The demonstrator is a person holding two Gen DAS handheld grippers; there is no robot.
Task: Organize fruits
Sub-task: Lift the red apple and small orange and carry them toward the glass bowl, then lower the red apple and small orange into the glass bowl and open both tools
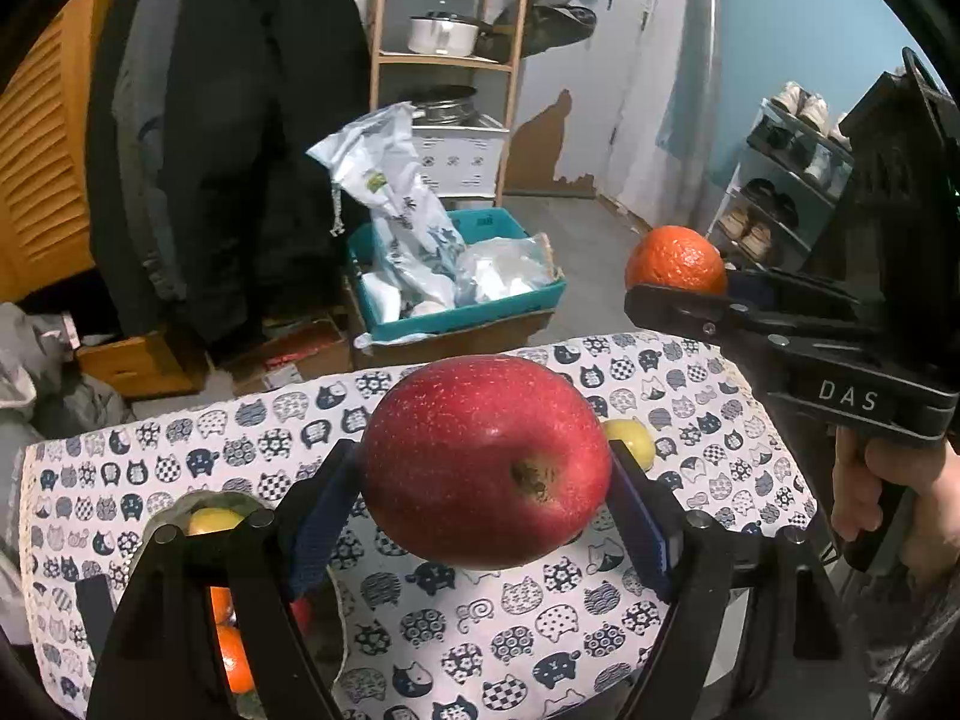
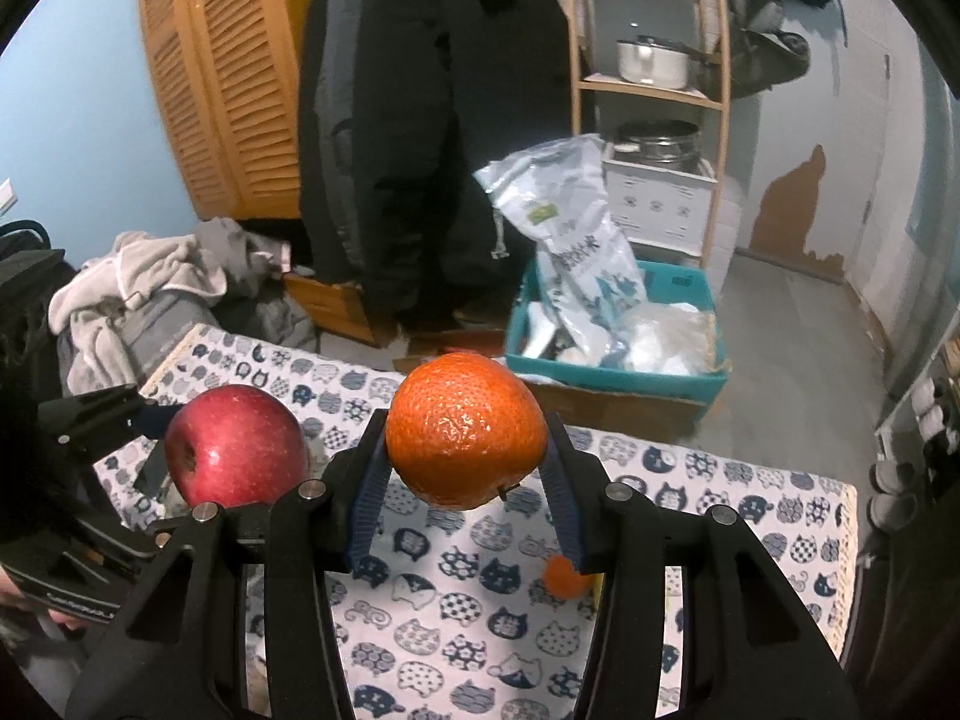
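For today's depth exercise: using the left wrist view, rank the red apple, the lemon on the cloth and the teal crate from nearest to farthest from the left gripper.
1. Red apple: between the left gripper pads.
2. Lemon: on the cloth, just behind the apple, right.
3. Teal crate: on the floor beyond the table.

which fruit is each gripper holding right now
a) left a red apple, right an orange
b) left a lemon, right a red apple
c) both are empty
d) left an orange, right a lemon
a: the left gripper clamps the red apple between its blue pads, and the right gripper clamps the orange, both above the cat-print cloth.
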